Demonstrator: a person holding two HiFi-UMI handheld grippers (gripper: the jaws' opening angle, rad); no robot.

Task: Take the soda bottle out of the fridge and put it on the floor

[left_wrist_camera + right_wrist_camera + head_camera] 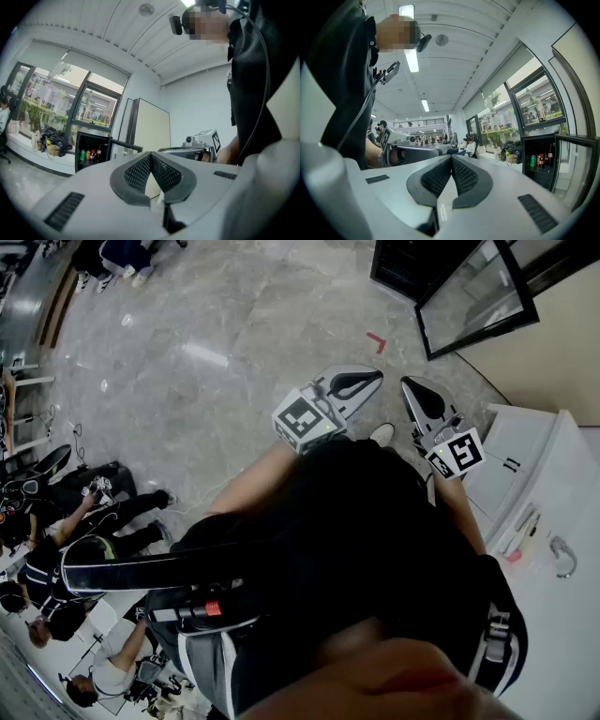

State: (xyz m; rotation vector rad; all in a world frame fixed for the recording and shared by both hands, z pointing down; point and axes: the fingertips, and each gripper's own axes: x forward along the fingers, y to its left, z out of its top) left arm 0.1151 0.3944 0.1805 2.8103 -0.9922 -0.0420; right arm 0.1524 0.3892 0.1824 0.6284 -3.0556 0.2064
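At the far side of the grey marble floor (234,334), a small black fridge (403,268) is seen with its glass door (478,296) swung open. The task is judged to be at its very start: nothing has been taken out, and the reach, the grasp and the placing on the floor are all left to be done.

The left gripper (375,377) and the right gripper (412,388) are held side by side in front of the person's chest, well apart from the fridge and pointed roughly toward it. In each gripper's own view the black ribbed pads are pressed together with nothing between them, so both tools are closed and empty.

From the head view only the fridge's frame and door can be made out; its contents are not shown. These are supplied by the gripper views: a shelf of drinks is seen inside, with a green can (533,161) beside several bottles. A tall dark soda bottle with a red label (550,153) is taken to be the one wanted, though this is too small to be confirmed. It stands upright on the shelf, also visible in the left gripper view (98,151).

The head view alone shows a small red mark (376,339) on the bare floor before the fridge and a white cabinet (553,521) at the person's right.
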